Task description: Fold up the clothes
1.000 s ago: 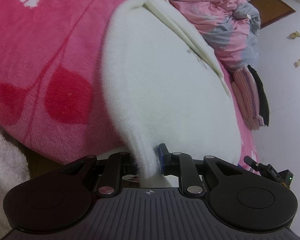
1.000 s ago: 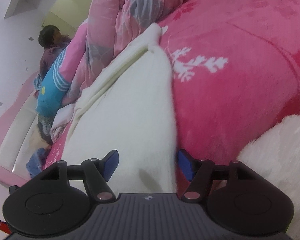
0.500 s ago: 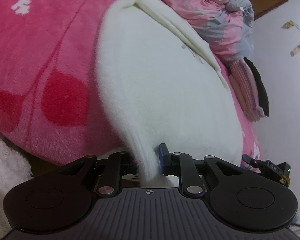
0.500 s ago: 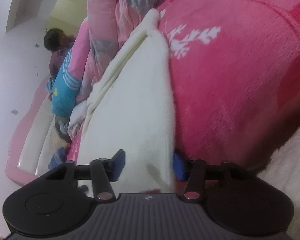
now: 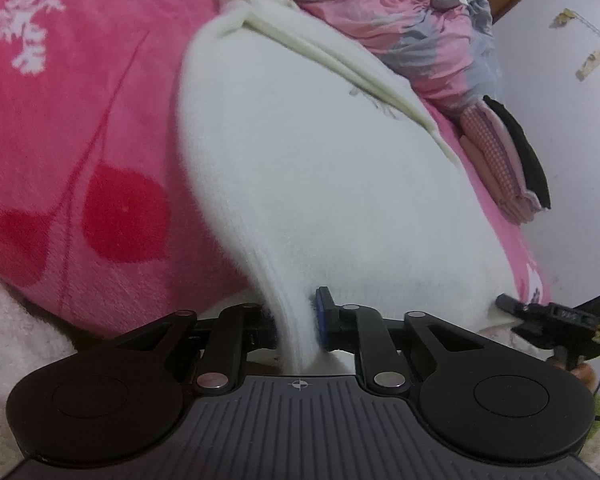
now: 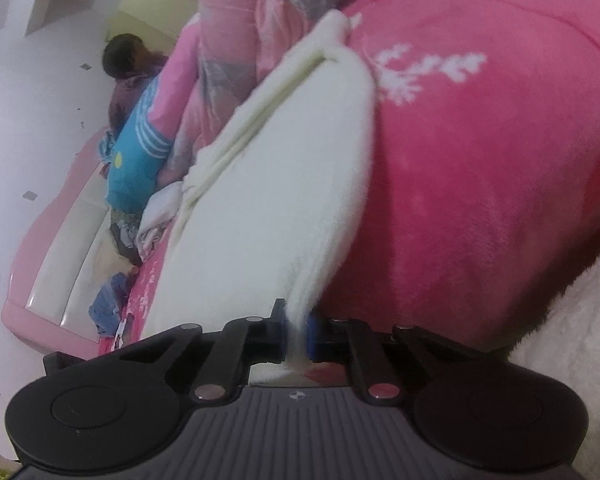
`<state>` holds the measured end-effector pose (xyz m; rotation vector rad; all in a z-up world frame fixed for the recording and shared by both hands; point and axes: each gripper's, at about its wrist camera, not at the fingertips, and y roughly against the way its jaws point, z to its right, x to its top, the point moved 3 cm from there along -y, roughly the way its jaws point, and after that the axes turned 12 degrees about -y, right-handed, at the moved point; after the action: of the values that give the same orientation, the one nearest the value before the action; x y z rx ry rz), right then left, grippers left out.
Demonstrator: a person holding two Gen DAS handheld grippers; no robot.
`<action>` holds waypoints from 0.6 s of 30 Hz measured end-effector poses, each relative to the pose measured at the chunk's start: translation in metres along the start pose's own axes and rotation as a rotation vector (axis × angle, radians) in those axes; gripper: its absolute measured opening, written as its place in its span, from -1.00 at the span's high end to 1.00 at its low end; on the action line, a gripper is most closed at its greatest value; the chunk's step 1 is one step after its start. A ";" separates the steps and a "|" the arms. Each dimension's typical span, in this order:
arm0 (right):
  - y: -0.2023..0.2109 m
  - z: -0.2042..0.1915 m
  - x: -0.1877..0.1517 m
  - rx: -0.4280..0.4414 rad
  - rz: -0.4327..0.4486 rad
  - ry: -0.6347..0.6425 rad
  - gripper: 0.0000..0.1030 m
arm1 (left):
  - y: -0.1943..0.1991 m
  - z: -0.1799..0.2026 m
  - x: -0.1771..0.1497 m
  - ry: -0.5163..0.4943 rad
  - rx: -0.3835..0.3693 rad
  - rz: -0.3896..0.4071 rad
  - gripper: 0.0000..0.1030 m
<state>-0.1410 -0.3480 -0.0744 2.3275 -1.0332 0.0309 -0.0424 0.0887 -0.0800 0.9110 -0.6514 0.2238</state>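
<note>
Both grippers angled down, left gripper (image 5: 294,320), right gripper (image 6: 296,332), jaws just closing, pinching white fleece garment (image 5: 320,184)

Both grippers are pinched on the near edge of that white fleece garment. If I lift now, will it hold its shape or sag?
Likely sag: the white fleece garment already droops into the left gripper and right gripper. Probably light, being thin at the pinched edge. The fuzzy nap may drag on the pink plush blanket.

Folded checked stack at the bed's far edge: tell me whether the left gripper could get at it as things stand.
Probably not yet. The left gripper is shut on the white fleece garment, which spreads between it and the folded checked stack.
</note>
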 end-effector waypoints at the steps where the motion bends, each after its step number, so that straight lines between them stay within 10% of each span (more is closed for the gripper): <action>1: 0.002 -0.004 0.000 0.006 0.008 0.008 0.82 | 0.003 0.001 0.001 -0.002 -0.001 0.011 0.80; 18: 0.006 -0.076 0.038 0.152 0.126 0.144 0.84 | 0.037 0.013 0.060 0.037 -0.134 0.238 0.86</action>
<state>-0.1033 -0.3370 0.0011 2.3509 -1.1365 0.3324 -0.0175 0.0957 -0.0131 0.6991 -0.7319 0.4042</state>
